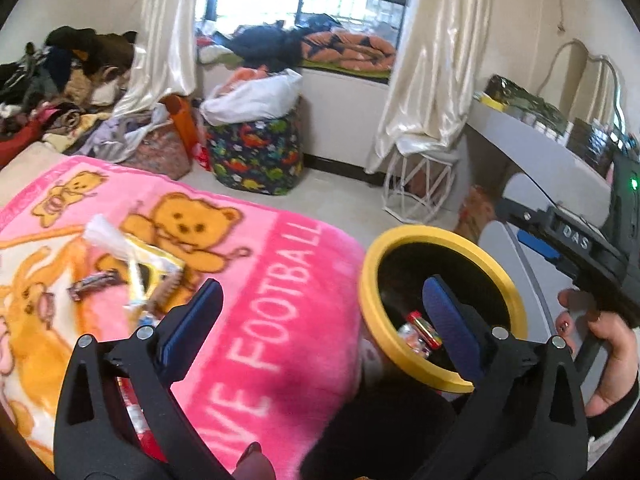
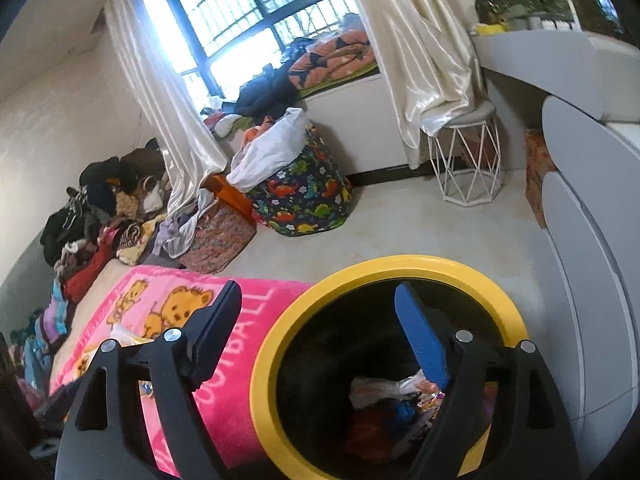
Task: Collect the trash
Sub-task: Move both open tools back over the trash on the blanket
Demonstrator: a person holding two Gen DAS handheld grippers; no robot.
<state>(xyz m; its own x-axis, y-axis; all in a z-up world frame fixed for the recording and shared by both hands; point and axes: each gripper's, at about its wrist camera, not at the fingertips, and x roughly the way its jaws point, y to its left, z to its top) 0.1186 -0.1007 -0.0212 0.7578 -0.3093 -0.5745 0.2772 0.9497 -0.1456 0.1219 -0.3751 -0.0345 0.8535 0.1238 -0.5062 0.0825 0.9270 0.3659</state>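
A black trash bin with a yellow rim (image 1: 370, 272) stands beside the bed and holds wrappers (image 1: 420, 334). In the right wrist view the bin's rim (image 2: 264, 364) fills the lower middle, with trash (image 2: 384, 392) at its bottom. Several wrappers and a white plastic piece (image 1: 132, 268) lie on the pink bear blanket (image 1: 276, 280). My left gripper (image 1: 326, 304) is open and empty, between blanket and bin. My right gripper (image 2: 320, 312) is open and empty, above the bin's left rim. The right tool's black body (image 1: 580, 248) and the hand show in the left wrist view.
A dinosaur-print laundry bag (image 1: 256, 152) and a patterned basket (image 1: 160, 152) stand on the floor by the window. A white wire stool (image 1: 420, 184) stands under the curtain. A grey desk (image 1: 560, 160) is at the right. Clothes pile (image 1: 52, 92) at the left.
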